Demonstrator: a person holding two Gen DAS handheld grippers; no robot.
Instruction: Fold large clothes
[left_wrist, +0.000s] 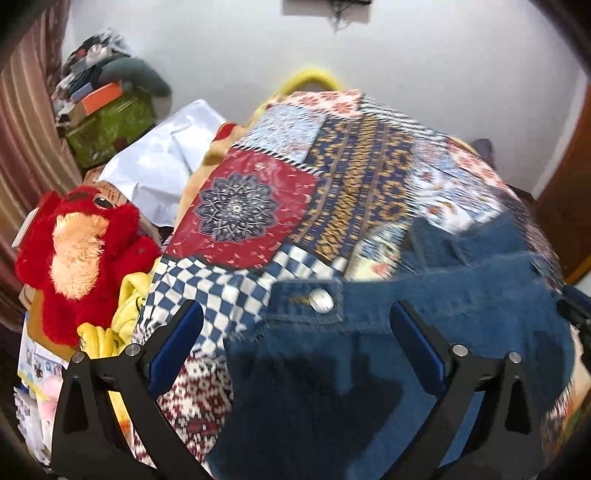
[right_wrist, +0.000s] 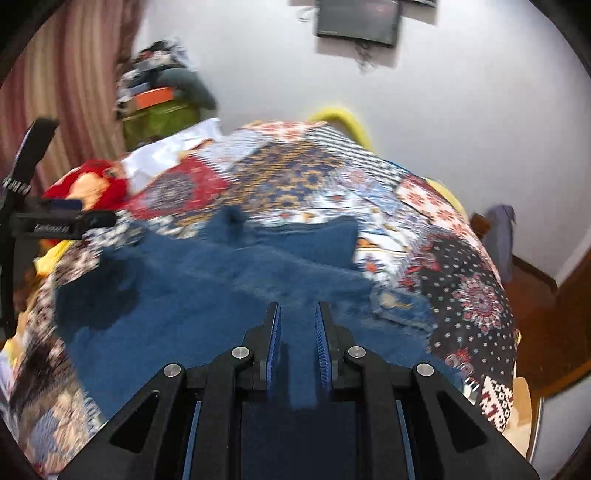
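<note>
Blue denim jeans (left_wrist: 424, 332) lie spread on the patchwork bedspread (left_wrist: 351, 184), the waistband with its metal button (left_wrist: 320, 300) towards the left. My left gripper (left_wrist: 295, 308) hovers just above the waistband, its blue-padded fingers wide apart and nothing between them. In the right wrist view the jeans (right_wrist: 184, 295) fill the near half of the bed. My right gripper (right_wrist: 298, 309) is shut on a fold of the denim, and a strip of blue cloth runs back between its pads. The left gripper (right_wrist: 59, 219) shows at the left edge of that view, blurred.
A red and orange plush toy (left_wrist: 81, 258) and a yellow cloth (left_wrist: 125, 310) sit at the bed's left side. A white bag (left_wrist: 162, 162) lies behind them, and a green box (left_wrist: 110, 125) piled with clutter stands by the striped curtain (left_wrist: 26, 129). White wall behind; wooden floor (right_wrist: 535, 295) at right.
</note>
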